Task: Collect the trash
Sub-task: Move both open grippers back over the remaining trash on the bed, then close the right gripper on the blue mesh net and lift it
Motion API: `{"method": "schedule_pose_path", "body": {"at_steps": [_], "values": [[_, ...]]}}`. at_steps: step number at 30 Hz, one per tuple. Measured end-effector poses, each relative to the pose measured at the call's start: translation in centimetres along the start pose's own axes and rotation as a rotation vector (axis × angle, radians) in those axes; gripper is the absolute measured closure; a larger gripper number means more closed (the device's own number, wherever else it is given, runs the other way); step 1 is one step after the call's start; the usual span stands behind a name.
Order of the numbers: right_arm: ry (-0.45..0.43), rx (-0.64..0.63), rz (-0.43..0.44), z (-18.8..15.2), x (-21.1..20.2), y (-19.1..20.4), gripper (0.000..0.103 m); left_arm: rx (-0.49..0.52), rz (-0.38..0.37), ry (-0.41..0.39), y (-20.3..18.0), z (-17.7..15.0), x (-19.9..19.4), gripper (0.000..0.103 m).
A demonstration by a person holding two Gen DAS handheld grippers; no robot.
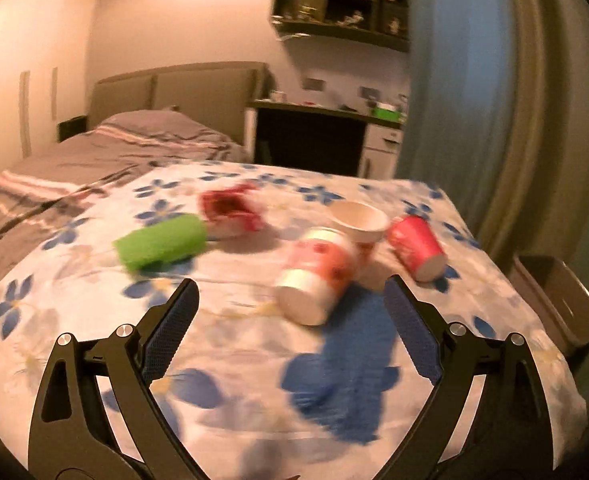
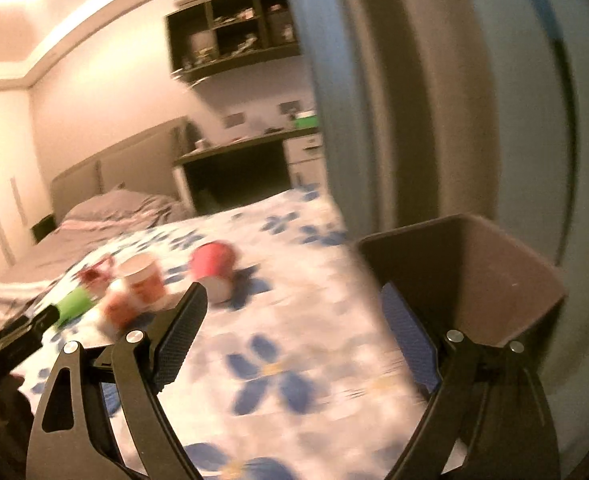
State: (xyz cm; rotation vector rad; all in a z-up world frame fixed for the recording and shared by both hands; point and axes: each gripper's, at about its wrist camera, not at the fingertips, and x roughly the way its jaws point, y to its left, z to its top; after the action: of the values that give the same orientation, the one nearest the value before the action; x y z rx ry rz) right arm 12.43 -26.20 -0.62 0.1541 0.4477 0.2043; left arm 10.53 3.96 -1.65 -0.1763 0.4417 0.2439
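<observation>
Trash lies on a floral cloth (image 1: 234,344): a green roll (image 1: 160,246), a crumpled red wrapper (image 1: 230,210), a tipped orange-and-white cup (image 1: 314,276), an upright white cup (image 1: 360,224) and a tipped red cup (image 1: 416,246). My left gripper (image 1: 290,296) is open and empty, just short of the orange-and-white cup. In the right wrist view, my right gripper (image 2: 292,300) is open and empty over the cloth (image 2: 294,344), with the red cup (image 2: 214,268) to its left front and a dark bin (image 2: 466,276) behind its right finger. Both views are blurred.
The bin (image 1: 554,300) stands off the cloth's right edge. A curtain (image 1: 474,80) hangs behind it. A bed (image 1: 94,152) lies to the left and a desk (image 1: 318,136) with wall shelves (image 1: 342,0) stands behind. The other gripper (image 2: 18,332) shows at the right wrist view's left edge.
</observation>
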Motion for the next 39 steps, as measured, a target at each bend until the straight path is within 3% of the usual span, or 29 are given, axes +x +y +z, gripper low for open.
{"method": "schedule_pose_path", "body": {"at_steps": [9, 17, 22, 39], "values": [[0.072, -0.102, 0.107, -1.9, 1.6, 7.9, 0.017, -0.105, 0.086, -0.050, 6.9, 0.3, -2.7, 0.010], [0.157, -0.181, 0.156, -4.1, 3.7, 13.2, 0.017, -0.156, 0.118, -0.081, 10.2, 0.0, -4.2, 0.010], [0.243, -0.193, 0.169, -5.1, 6.1, 15.2, 0.027, -0.175, 0.134, -0.095, 11.9, -0.1, -4.9, 0.010], [0.427, -0.215, 0.120, -6.8, 11.6, 17.9, 0.033, -0.203, 0.144, -0.096, 14.1, -0.3, -5.2, 0.010]]}}
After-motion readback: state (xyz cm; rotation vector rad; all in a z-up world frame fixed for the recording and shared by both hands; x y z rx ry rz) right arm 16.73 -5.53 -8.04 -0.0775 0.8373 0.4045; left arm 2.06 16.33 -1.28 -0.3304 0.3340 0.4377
